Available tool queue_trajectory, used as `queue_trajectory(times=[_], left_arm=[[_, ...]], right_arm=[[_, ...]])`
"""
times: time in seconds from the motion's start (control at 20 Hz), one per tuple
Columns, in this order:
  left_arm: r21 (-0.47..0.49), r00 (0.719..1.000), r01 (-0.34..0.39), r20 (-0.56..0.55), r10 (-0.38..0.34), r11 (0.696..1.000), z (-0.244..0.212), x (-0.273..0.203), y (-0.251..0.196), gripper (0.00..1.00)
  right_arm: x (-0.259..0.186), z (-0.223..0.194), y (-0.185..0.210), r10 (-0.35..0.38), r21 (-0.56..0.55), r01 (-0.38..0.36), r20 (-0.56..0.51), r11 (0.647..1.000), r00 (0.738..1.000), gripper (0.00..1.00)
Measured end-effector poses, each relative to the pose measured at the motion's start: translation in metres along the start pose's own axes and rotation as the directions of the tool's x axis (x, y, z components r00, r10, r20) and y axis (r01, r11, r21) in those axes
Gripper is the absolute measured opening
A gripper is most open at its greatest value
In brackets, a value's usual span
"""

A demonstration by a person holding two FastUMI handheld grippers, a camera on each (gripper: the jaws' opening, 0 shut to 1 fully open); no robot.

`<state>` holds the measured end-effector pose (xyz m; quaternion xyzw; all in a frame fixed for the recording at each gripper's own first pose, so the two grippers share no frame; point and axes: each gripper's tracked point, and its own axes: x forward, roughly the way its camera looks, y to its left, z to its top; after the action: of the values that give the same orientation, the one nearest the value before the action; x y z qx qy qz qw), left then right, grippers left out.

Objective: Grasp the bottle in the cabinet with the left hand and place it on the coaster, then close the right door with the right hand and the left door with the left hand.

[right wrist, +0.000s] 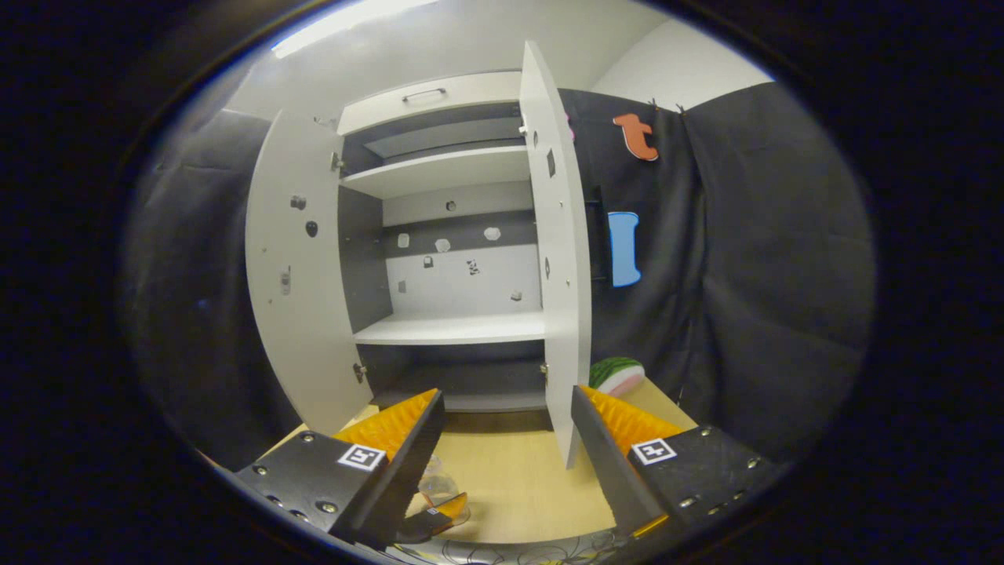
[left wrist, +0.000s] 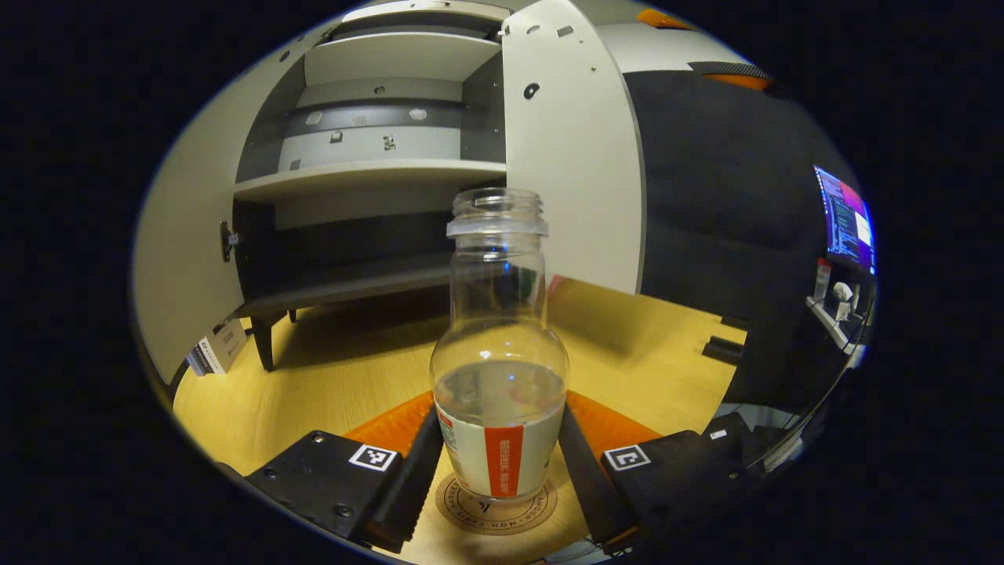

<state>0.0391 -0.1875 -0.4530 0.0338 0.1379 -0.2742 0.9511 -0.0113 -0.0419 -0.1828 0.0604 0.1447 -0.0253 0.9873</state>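
Observation:
A clear glass bottle (left wrist: 497, 377) with no cap, a white and red label and some liquid inside stands upright on a round coaster (left wrist: 463, 502) on the wooden table. My left gripper (left wrist: 499, 412) holds it, both fingertips against its sides at label height. The white cabinet (left wrist: 376, 169) behind it has its left door (left wrist: 188, 259) and right door (left wrist: 572, 157) swung open. In the right gripper view, my right gripper (right wrist: 506, 396) hangs open and empty, facing the cabinet (right wrist: 455, 328) between the left door (right wrist: 298, 275) and the right door (right wrist: 561, 259). The bottle (right wrist: 435, 479) shows low down there.
The cabinet's shelves (right wrist: 439, 173) hold nothing. A watermelon-slice object (right wrist: 616, 375) lies on the table right of the right door. A small labelled box (left wrist: 220, 349) sits by the cabinet's left foot. A lit monitor (left wrist: 847, 220) stands at the far right. Bare tabletop (left wrist: 329, 377) lies before the cabinet.

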Motion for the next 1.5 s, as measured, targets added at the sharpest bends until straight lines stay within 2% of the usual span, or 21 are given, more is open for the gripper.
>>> queue_trajectory(times=[0.05, 0.1, 0.15, 0.2, 0.25, 0.45, 0.5, 0.75, 0.9, 0.95, 1.0, 1.1, 1.25, 1.35, 1.5], left_arm=[[-0.007, 1.000, 0.012, 0.010, -0.012, 1.000, 0.001, 0.001, -0.002, 0.81], [-0.013, 1.000, 0.022, 0.007, -0.022, 1.000, -0.002, 0.000, -0.003, 0.81], [-0.018, 0.999, 0.032, -0.005, -0.032, 0.999, -0.007, -0.002, -0.004, 0.81], [-0.010, 0.999, 0.033, -0.012, -0.033, 0.999, -0.009, -0.003, -0.004, 0.81], [0.002, 0.999, 0.031, -0.028, -0.031, 1.000, -0.011, -0.003, -0.004, 0.81], [0.023, 0.999, 0.035, -0.040, -0.034, 0.999, 0.000, -0.004, -0.002, 0.84], [0.028, 0.998, 0.030, -0.056, -0.029, 0.999, 0.001, -0.007, -0.001, 0.89], [0.030, 0.998, 0.021, -0.062, -0.019, 0.999, 0.030, -0.026, -0.001, 0.90], [0.027, 1.000, -0.003, -0.014, 0.004, 1.000, 0.068, -0.042, 0.002, 0.91], [0.028, 1.000, 0.002, 0.007, -0.002, 1.000, 0.082, -0.049, 0.000, 0.92], [0.034, 1.000, 0.008, 0.029, -0.009, 0.999, 0.098, -0.056, -0.003, 0.94], [0.052, 0.996, 0.021, 0.081, -0.025, 0.998, 0.136, -0.073, -0.007, 0.93], [0.035, 0.983, -0.042, 0.181, 0.035, 0.999, 0.201, -0.097, 0.009, 0.98], [0.018, 0.972, -0.070, 0.226, 0.064, 0.997, 0.240, -0.113, 0.020, 0.99], [0.003, 0.963, -0.117, 0.245, 0.113, 0.993, 0.284, -0.137, 0.045, 0.98]], right_arm=[[0.002, 0.000, -0.003, -0.007, 0.014, 0.007, 0.001, 1.000, 1.000, 0.94], [0.003, 0.001, -0.005, -0.008, 0.033, 0.008, 0.007, 0.999, 1.000, 0.99], [0.003, 0.002, -0.004, -0.003, 0.057, 0.002, 0.016, 0.998, 1.000, 0.94], [0.003, 0.002, -0.004, 0.002, 0.077, -0.003, 0.020, 0.997, 1.000, 0.98], [0.004, 0.002, -0.006, -0.001, 0.088, -0.001, 0.023, 0.996, 1.000, 0.98], [-0.007, -0.002, -0.015, -0.017, 0.078, 0.015, 0.026, 0.997, 1.000, 0.98], [-0.012, -0.003, -0.017, -0.020, 0.081, 0.018, 0.028, 0.997, 0.999, 0.98], [-0.035, -0.001, -0.035, -0.043, 0.087, 0.040, 0.038, 0.995, 0.998, 0.98], [-0.051, 0.002, -0.034, 0.018, 0.117, -0.022, 0.036, 0.993, 0.999, 0.98], [-0.054, 0.008, -0.036, 0.032, 0.131, -0.038, 0.047, 0.991, 0.998, 0.94], [-0.057, 0.014, -0.043, 0.029, 0.142, -0.038, 0.063, 0.989, 0.998, 0.98], [-0.057, 0.022, -0.064, -0.006, 0.157, -0.006, 0.075, 0.988, 0.997, 0.98], [-0.055, 0.037, -0.093, -0.043, 0.180, 0.029, 0.075, 0.983, 0.996, 0.98], [-0.051, 0.055, -0.103, -0.009, 0.202, -0.009, 0.092, 0.979, 0.996, 0.98], [-0.035, 0.092, -0.140, -0.039, 0.216, 0.005, 0.155, 0.976, 0.987, 0.98]])
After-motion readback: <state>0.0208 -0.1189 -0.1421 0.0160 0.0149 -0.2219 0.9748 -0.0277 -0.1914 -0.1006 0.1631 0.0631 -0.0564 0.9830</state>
